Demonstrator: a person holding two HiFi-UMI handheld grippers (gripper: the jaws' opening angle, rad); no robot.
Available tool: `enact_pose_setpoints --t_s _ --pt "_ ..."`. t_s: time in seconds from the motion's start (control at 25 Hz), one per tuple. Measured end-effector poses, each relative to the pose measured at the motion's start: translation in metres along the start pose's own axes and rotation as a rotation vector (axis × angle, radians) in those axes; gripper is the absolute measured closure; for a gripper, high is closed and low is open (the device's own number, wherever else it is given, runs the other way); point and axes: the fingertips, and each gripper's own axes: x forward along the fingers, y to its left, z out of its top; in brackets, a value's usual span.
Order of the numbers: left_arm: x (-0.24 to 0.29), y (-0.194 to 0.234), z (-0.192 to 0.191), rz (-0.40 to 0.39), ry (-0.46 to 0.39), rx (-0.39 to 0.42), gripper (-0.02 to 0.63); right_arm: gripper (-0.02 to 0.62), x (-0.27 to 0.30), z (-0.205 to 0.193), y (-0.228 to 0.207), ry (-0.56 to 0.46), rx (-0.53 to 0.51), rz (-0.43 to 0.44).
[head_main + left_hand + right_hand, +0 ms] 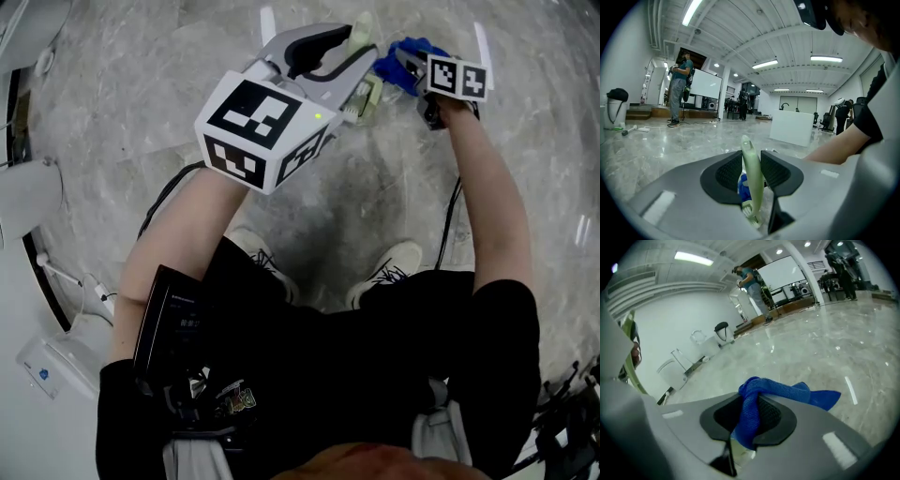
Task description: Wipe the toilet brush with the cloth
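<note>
The left tongs (pixel 751 161) are clenched on the pale green brush (pixel 753 187), whose handle stands upright between the pads with its tip rising above them. The right tongs (pixel 749 414) grasp a bunched blue cloth (pixel 787 391), and one corner spills out past the jaws. In the head view both are held over the marble floor (pixel 122 103), ahead of the person's shoes (pixel 394 258). The cloth is just beside the brush; whether they touch is unclear.
</note>
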Motion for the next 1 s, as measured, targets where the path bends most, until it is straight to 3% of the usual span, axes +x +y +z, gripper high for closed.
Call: enact_pose_setpoints --t_s 0.08,0.24,0.36,0.44,0.56,0.72,0.84,0.92,1.0 --pt "0.001 -0.003 0.001 -0.001 -0.001 0.000 0.469 0.520 0.023 -0.009 0.025 0.077 -0.074 0.063" --pt "0.000 -0.008 0.000 -0.001 0.009 -0.002 0.471 0.520 0.056 -0.015 0.095 0.177 -0.286 0.271" --pt "0.000 -0.012 -0.002 -0.001 0.018 0.002 0.471 0.520 0.072 -0.022 0.137 0.251 -0.343 0.421" --pt "-0.001 -0.014 -0.005 0.001 0.021 0.000 0.471 0.520 0.081 -0.035 0.149 0.309 -0.391 0.447" --pt "-0.005 -0.012 -0.009 0.008 0.027 -0.002 0.471 0.520 0.089 -0.038 0.124 0.318 -0.478 0.296" --pt "-0.008 -0.008 -0.013 0.021 0.025 0.004 0.469 0.521 0.077 -0.031 0.049 0.289 -0.457 0.015" --pt "-0.007 -0.005 -0.013 0.022 0.024 0.013 0.469 0.522 0.048 -0.063 -0.018 0.379 -0.458 -0.163" --pt "-0.005 -0.004 -0.013 0.024 0.024 0.019 0.469 0.522 0.021 -0.103 -0.042 0.478 -0.475 -0.182" --pt "-0.003 -0.003 -0.014 0.025 0.025 0.023 0.469 0.522 -0.006 -0.150 -0.040 0.557 -0.498 -0.107"
